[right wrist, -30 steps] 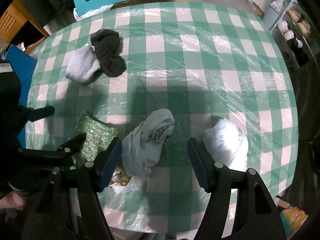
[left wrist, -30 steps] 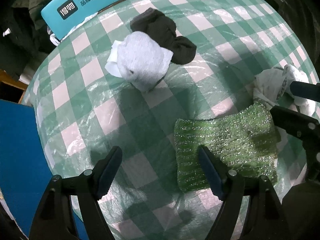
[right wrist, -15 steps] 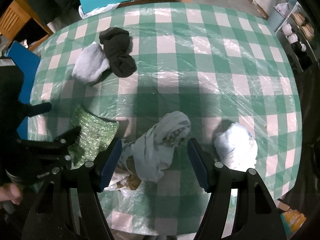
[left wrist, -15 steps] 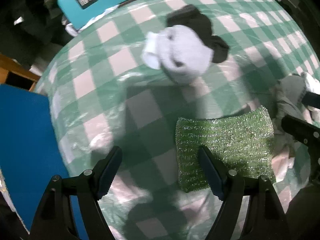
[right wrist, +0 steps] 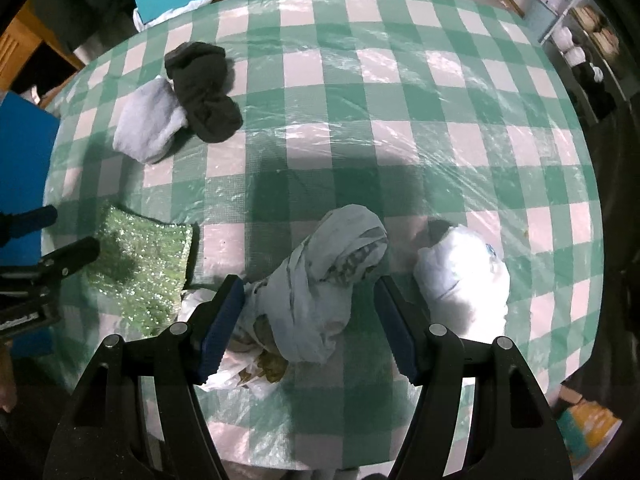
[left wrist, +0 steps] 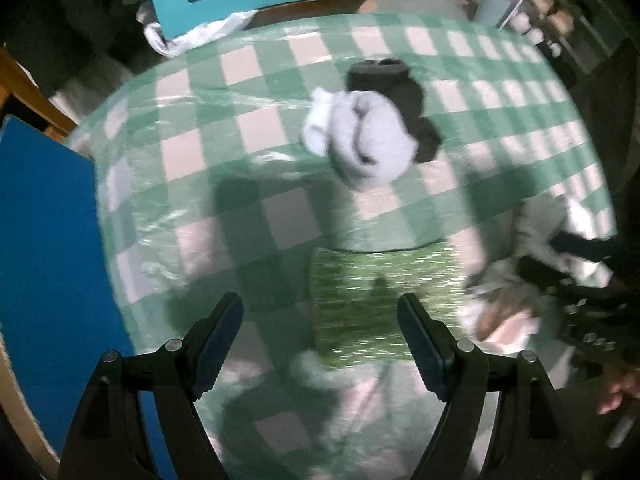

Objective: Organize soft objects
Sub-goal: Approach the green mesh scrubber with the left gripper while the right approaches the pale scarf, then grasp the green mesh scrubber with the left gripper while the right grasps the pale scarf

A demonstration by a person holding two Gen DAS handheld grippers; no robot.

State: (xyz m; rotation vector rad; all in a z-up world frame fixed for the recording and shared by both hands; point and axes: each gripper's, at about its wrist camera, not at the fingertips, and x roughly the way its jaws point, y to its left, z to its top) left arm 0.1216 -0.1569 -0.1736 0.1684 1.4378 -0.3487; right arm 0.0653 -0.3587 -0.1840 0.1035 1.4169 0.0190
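Both tools hung spread and empty over my bench (right wrist: 440,80). My left tool (left wrist: 320,336) had drifted up and back from the sparkly green scouring cloth (left wrist: 384,300), which now lay flat ahead of its tips, released. My right tool (right wrist: 308,320) stayed above the crumpled pale-blue rag (right wrist: 320,280), so that seemed my next pick.
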